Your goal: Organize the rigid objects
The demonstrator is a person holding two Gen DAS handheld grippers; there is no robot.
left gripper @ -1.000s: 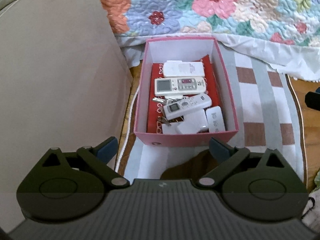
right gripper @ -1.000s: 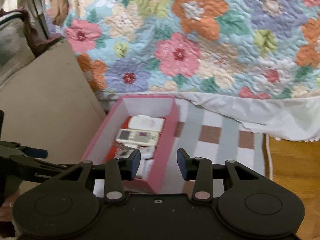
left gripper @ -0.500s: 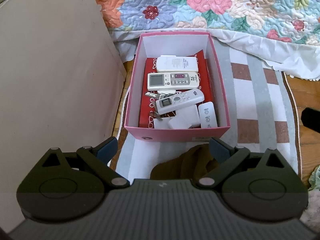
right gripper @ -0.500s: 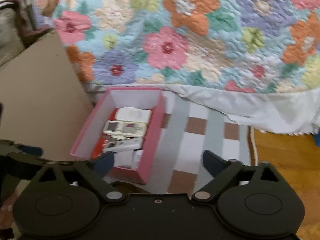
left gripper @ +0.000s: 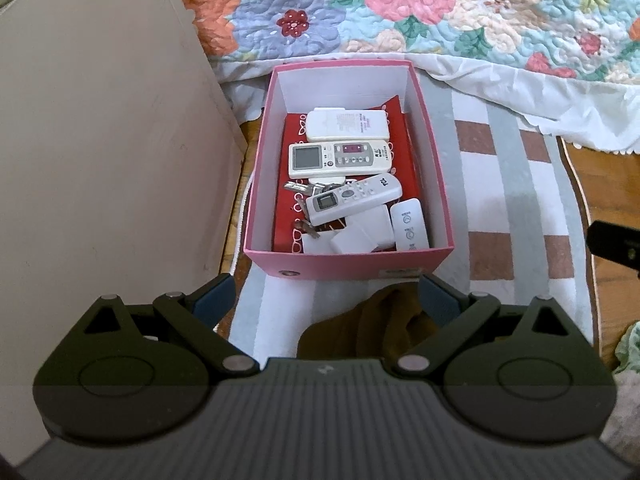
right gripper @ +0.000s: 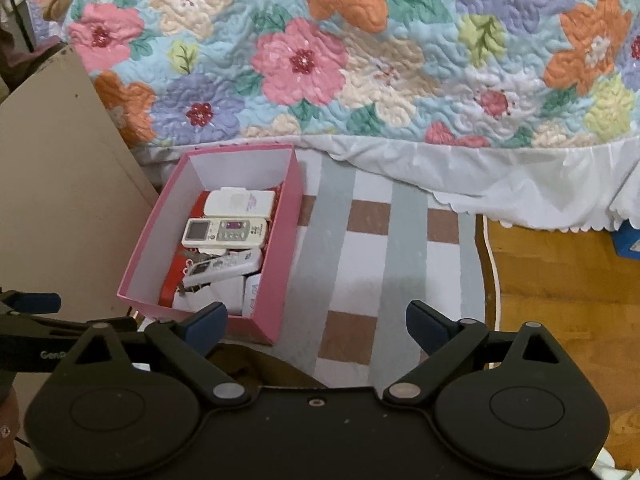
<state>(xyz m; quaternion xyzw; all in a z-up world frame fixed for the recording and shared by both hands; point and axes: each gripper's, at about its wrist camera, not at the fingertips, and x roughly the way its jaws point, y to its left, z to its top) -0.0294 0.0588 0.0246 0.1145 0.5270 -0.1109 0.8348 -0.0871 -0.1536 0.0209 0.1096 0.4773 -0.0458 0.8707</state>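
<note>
Remotes and other small white devices lie packed in an open pink box (left gripper: pixel 348 268), which sits on a striped and checked rug (left gripper: pixel 516 184) on the floor, its far end close to the white frill of a floral quilt (left gripper: pixel 420 12) and its left side just beside a beige panel (left gripper: pixel 100 140). Inside, over a red printed lining (left gripper: pixel 408 160), four items run front to back: a white device lying face down (left gripper: pixel 347 125) at the far end; a wide white remote with a grey screen (left gripper: pixel 340 158) just in front of it; a smaller white remote (left gripper: pixel 354 199) set at a slant, its screen end toward the left; and a white adapter block (left gripper: pixel 366 232) at the near wall. A slim white oblong device (left gripper: pixel 410 229) lies along the right wall beside the adapter. A bunch of keys (left gripper: pixel 306 189) is partly tucked under the slanted remote. Left gripper (left gripper: pixel 326 300): jaws spread wide, nothing between them, hovering over the near edge of the box with a brown cloth (left gripper: pixel 372 328) below. Right gripper (right gripper: pixel 316 322): jaws also wide apart and empty, positioned over the rug to the right of the box's near corner; the box contents show in this view as well, remotes (right gripper: pixel 224 234) stacked the same way. Wooden floor (right gripper: pixel 560 280) is exposed past the rug's right edge.
</note>
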